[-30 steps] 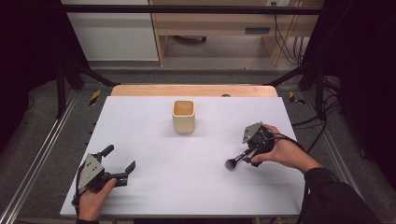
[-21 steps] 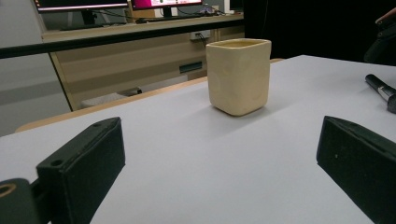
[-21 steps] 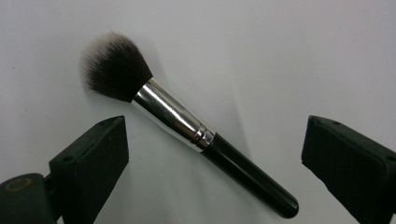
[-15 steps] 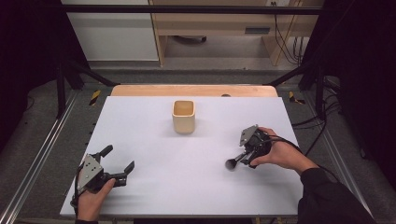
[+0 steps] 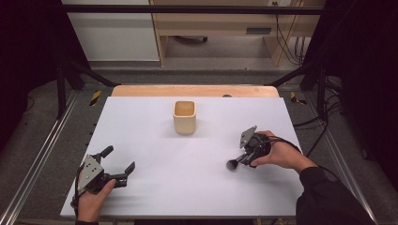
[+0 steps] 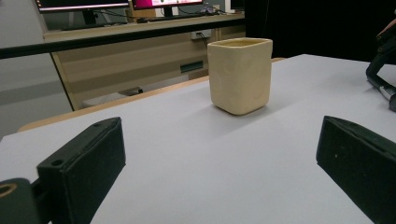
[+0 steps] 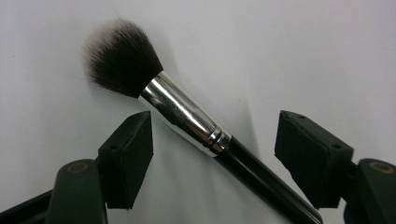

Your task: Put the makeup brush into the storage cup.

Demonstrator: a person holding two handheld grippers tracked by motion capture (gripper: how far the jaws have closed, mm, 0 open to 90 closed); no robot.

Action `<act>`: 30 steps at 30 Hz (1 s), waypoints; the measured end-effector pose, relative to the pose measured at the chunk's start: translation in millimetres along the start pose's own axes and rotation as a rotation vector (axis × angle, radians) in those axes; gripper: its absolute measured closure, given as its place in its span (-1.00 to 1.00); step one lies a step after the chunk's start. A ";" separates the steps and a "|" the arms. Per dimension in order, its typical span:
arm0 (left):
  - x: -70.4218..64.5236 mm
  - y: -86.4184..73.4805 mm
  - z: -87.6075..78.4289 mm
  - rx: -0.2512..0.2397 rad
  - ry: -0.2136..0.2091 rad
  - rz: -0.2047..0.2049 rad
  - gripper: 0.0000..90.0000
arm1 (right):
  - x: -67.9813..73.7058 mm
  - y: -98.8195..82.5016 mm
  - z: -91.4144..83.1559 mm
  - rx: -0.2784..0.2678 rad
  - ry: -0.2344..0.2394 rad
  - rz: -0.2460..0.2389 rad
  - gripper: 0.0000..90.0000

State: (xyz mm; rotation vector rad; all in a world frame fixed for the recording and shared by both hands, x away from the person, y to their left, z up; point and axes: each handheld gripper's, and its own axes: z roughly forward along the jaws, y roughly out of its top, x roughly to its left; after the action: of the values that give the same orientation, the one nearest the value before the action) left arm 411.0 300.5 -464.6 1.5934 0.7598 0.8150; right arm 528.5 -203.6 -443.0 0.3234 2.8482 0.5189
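Note:
A makeup brush (image 7: 187,116) with dark, white-tipped bristles, a silver ferrule and a black handle lies flat on the white table (image 5: 155,187). My right gripper (image 7: 219,154) straddles its handle. The jaws have just been closing, and a gap still shows between each pad and the brush. From above, the brush head (image 5: 232,164) pokes out left of the right gripper (image 5: 240,159). A cream square cup (image 5: 184,117) stands upright at the table's middle back. My left gripper (image 5: 119,158) rests open at the front left, facing the cup (image 6: 239,74), nothing between its jaws.
A wooden strip (image 5: 195,90) runs along the table's far edge. Black frame posts (image 5: 63,70) stand at both sides. The right gripper (image 6: 385,70) appears at the far right edge of the left gripper view.
The right gripper's jaws stand closer together around the brush handle, and the hand has barely shifted. The left gripper and the cup have stayed where they were.

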 end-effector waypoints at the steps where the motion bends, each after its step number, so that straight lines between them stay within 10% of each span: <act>1: 0.2 0.0 -0.1 -0.002 0.002 -0.001 -0.98 | 0.2 0.0 0.5 0.004 0.006 0.005 -0.34; 30: -0.4 0.4 -0.1 0.000 0.002 0.002 -0.97 | 0.2 -0.9 5.0 0.050 0.086 0.017 0.22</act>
State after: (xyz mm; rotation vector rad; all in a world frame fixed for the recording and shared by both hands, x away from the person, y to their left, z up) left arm 410.8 300.2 -464.2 1.5937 0.7597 0.8186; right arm 529.4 -202.8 -447.9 0.3427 2.9480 0.4767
